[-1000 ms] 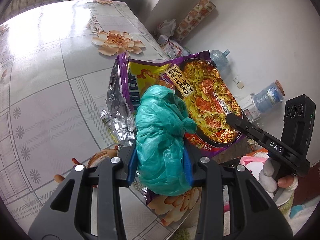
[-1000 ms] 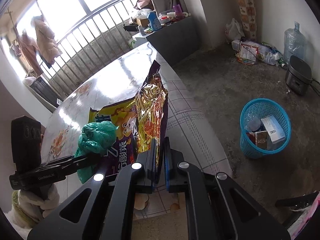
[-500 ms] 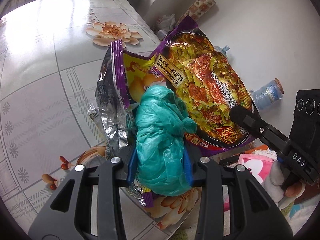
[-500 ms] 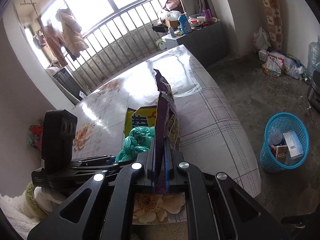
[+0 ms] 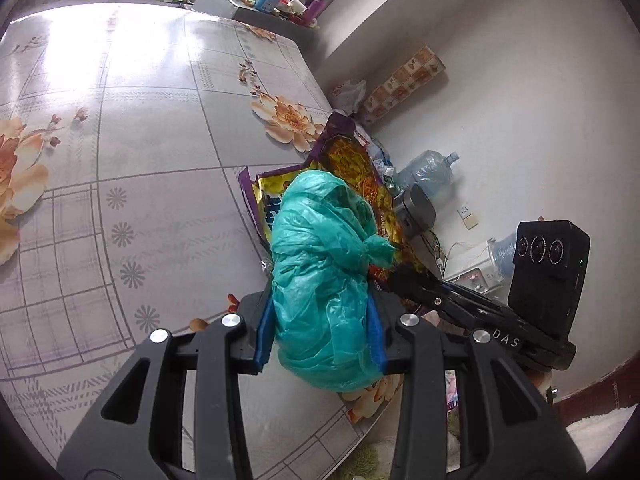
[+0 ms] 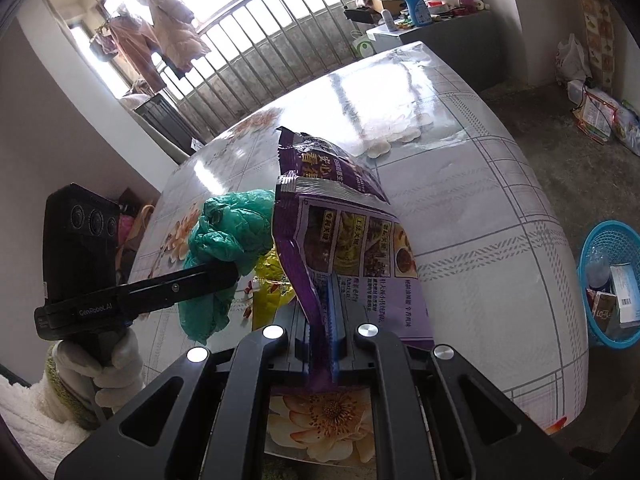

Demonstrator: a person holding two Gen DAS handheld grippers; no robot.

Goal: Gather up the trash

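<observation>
Left wrist view: much of the purple snack bag (image 5: 352,184) is hidden behind the knotted teal plastic bag (image 5: 324,280), and only its glossy printed face and a purple edge show past it; the print is too small to read. The far corner of the flowered table (image 5: 140,140) is washed out by glare. Against the wall sit a clear water jug (image 5: 430,172) and a dark pot-like appliance (image 5: 418,210), partly masked by the snack bag and the right gripper (image 5: 400,276), whose fingertips are lost against the bag's edge from here. The left gripper (image 5: 320,320) is clamped on the teal bag: its blue pads (image 5: 264,328) press both sides, and the bundle bulges above and below the fingers, lifted off the tabletop near the table's edge. In the right wrist view the right gripper (image 6: 320,344) is pinched tight on the lower edge of the snack bag (image 6: 344,240), which rises upright and blocks the middle of the table (image 6: 480,208). The teal bag (image 6: 224,240) sits just left of it, touching the foil, held by the left gripper (image 6: 224,276) in a white-gloved hand (image 6: 112,368). A blue basket (image 6: 600,248) holding cartons stands on the floor at right, cut off by the picture's edge.
</observation>
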